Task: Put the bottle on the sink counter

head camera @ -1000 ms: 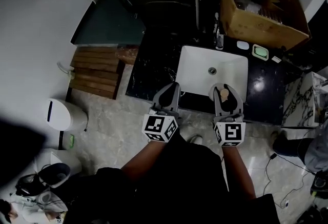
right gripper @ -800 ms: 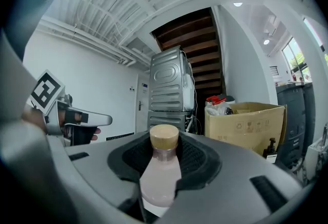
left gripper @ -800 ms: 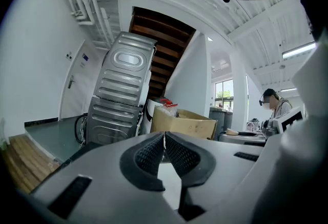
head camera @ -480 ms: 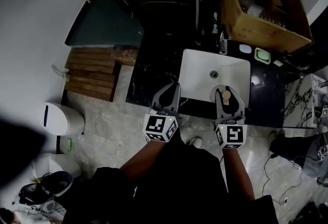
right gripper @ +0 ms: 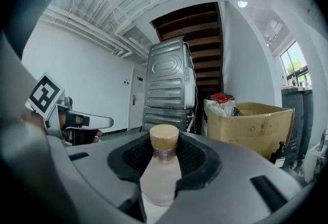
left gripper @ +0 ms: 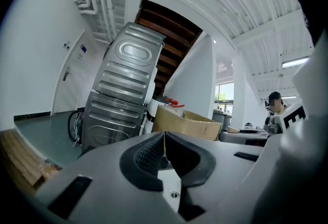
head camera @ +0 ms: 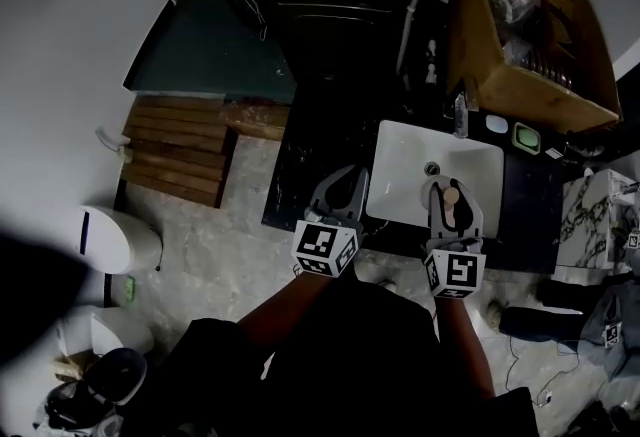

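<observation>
Clamping a pale pink, tan-capped bottle [right gripper: 160,179], the right gripper [head camera: 451,193] sits half-spread (left gripper [left gripper: 164,139] pinched together, empty).

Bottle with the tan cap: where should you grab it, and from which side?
Probably the bottle by its wide pale body, below the tan cap, coming in from the side. The right gripper holds it that way, a pad on each side. The neck is narrower, so it gives less to squeeze.

The head view looks steeply down onto the sink [head camera: 400,170]. Both gripper views face forward, sharing the cardboard box [head camera: 482,55] beyond it.
</observation>
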### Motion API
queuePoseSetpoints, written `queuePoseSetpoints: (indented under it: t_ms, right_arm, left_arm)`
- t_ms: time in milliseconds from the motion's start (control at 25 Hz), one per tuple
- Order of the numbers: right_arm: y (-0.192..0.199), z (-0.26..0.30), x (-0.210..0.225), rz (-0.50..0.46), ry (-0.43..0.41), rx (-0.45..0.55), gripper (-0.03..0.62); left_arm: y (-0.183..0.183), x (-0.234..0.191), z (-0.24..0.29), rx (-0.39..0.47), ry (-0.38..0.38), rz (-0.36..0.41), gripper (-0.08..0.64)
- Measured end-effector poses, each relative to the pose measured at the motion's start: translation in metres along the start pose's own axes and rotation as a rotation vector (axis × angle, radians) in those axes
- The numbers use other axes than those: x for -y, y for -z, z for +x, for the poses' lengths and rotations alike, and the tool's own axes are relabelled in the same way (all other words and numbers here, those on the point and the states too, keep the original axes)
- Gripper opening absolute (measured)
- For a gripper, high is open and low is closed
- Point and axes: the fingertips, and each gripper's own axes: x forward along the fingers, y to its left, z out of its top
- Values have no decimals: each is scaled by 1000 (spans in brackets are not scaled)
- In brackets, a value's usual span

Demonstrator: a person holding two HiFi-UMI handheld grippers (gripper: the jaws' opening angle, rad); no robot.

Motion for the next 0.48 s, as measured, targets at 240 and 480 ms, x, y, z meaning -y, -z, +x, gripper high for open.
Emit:
queuePoseSetpoints:
  t_ms: [240,480]
  right_arm:
    - [5,41,-31,-11,2,-43,146]
    - [1,79,-55,-15,21,-56,146]
  left_arm:
    - [-10,-46,10,-5,31,1,17]
    - [-7,-84,20,-30,51,-6,17]
